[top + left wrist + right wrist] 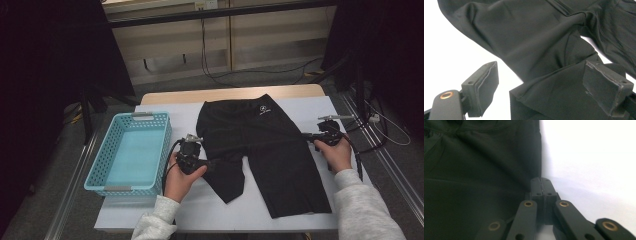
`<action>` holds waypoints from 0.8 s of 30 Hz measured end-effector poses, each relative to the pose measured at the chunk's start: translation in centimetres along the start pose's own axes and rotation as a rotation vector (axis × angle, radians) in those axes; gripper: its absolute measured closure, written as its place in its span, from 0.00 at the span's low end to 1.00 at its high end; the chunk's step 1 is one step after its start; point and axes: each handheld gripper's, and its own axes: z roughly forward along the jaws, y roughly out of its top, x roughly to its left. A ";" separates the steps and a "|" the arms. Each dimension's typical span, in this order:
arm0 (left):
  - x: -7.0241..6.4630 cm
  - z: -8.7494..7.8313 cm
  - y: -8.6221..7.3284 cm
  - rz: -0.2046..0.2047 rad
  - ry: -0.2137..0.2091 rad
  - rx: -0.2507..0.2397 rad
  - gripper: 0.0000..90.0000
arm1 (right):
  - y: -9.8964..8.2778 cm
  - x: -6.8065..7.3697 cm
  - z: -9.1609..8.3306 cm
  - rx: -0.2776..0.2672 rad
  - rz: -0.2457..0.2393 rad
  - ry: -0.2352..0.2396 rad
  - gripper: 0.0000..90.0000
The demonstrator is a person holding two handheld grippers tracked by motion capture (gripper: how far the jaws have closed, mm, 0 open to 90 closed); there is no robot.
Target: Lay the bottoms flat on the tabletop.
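- High view: black shorts (260,145) lie flat at mid-frame on the white bench (210,205), a blue basket (131,152) at their left. Left gripper (212,164) sits at the lower-left leg, right gripper (306,135) at the shorts' right edge.
- Left gripper view: jaws stand wide apart; the folded leg hem (549,97) lies between them, pads clear of the cloth.
- Right gripper view: jaws pressed together at lower centre, right at the shorts' side edge (537,167); whether cloth is pinched, can't tell.
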 end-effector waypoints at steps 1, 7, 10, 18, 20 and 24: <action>0.0 0.0 0.0 0.003 0.001 -0.002 0.16 | -0.1 -0.2 -0.1 -0.004 0.000 -0.002 1.00; -0.5 0.4 0.1 0.012 -0.004 -0.001 0.15 | -0.8 -0.9 -1.1 -0.010 0.014 -0.016 1.00; -0.6 0.4 0.1 0.013 -0.007 0.000 0.15 | -1.1 -1.1 -1.5 -0.012 0.017 -0.025 1.00; -0.5 0.6 0.1 0.015 -0.009 0.005 0.16 | -1.8 -1.5 -2.5 -0.016 0.038 -0.049 1.00; -0.5 0.5 0.1 0.016 -0.009 0.006 0.16 | -1.9 -1.6 -2.8 -0.016 0.041 -0.059 1.00; -0.6 0.5 0.1 0.016 -0.010 0.005 0.15 | -2.4 -1.8 -2.9 -0.040 0.029 -0.052 0.95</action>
